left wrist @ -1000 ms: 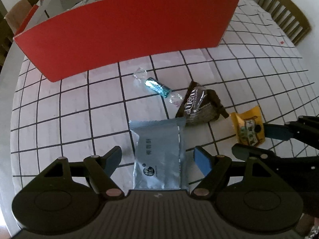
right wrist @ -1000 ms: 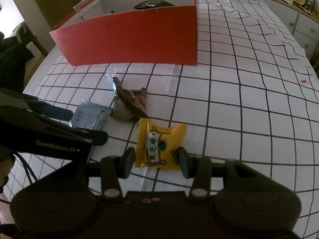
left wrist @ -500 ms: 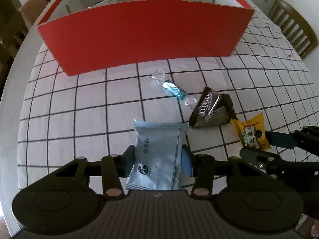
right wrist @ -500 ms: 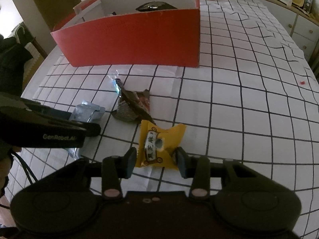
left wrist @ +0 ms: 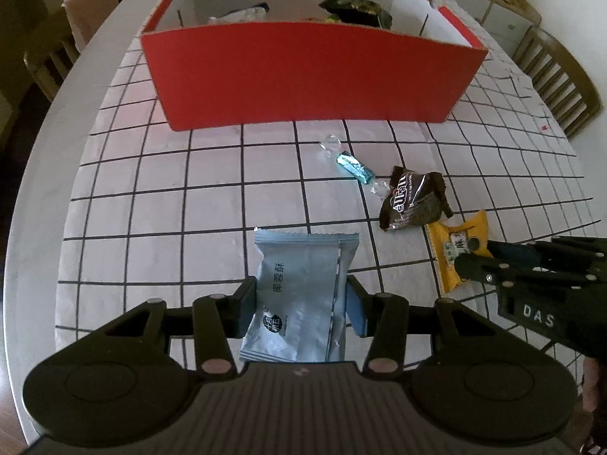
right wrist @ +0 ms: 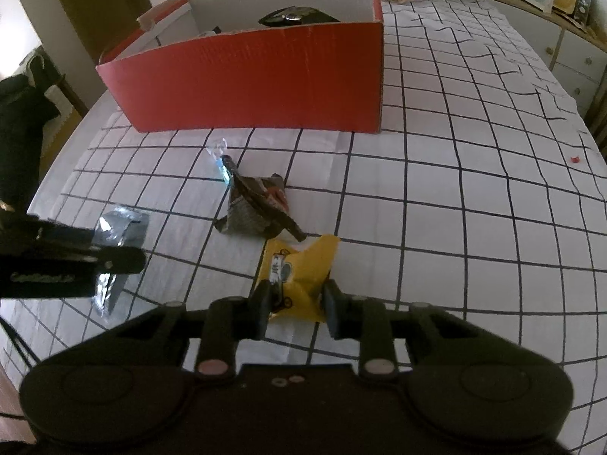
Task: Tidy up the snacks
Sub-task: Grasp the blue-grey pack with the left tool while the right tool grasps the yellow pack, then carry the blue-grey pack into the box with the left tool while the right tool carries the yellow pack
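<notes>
Red box (left wrist: 303, 76) at twelve o'clock beyond left gripper (left wrist: 299, 305) clamping blue packet (left wrist: 299, 295); right gripper (right wrist: 296, 309) closing on yellow packet (right wrist: 299, 273).

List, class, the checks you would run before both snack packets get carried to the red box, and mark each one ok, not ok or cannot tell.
1. Left tool clamped on the pale blue packet: ok.
2. Right tool closing, yellow packet between its fingers, grip firm: cannot tell.
3. Red box open at the top: ok.
4. Room left inside the box: cannot tell, its front wall hides most of the inside.
5. Brown packet clear of the yellow one: not ok, they overlap.
6. Teal candy out of the tools' way: ok.
</notes>
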Demonstrator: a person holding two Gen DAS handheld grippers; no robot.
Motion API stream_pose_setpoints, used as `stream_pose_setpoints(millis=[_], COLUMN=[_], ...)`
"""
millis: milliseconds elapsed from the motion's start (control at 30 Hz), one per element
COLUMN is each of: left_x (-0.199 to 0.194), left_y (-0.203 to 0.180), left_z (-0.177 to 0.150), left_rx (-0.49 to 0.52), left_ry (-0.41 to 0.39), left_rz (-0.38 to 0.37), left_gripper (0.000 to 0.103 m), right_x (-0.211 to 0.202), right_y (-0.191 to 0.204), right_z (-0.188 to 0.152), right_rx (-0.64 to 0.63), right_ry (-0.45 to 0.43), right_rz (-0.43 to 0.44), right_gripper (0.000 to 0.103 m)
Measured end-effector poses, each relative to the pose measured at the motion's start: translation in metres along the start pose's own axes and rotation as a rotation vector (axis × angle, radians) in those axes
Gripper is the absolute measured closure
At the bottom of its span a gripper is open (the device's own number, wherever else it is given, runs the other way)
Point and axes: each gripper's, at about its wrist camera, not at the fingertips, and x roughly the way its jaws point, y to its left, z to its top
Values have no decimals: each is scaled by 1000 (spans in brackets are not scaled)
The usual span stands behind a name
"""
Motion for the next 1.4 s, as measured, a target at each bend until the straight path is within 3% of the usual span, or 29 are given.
stream_pose_setpoints(millis=[200,700,1133,1400], left_x=[-15,-75,-113,-113], left_y=[9,22,20,20], left_z=[-5,4,56,94], left_rx=[-30,-69,-43,-32], left_ry=[-29,-176,-332,-366], left_rz=[-9,-21,8,43], left_gripper=[56,56,56,56], right_x=[-11,-80,-107,-100], right_y=[3,18,27,22], right_z=[-2,18,80,119], right_rx=[20,26,-23,-25], right_ry=[-44,-194,-335,-360], right_rz=[12,52,54,46], right_gripper=[86,86,86,86])
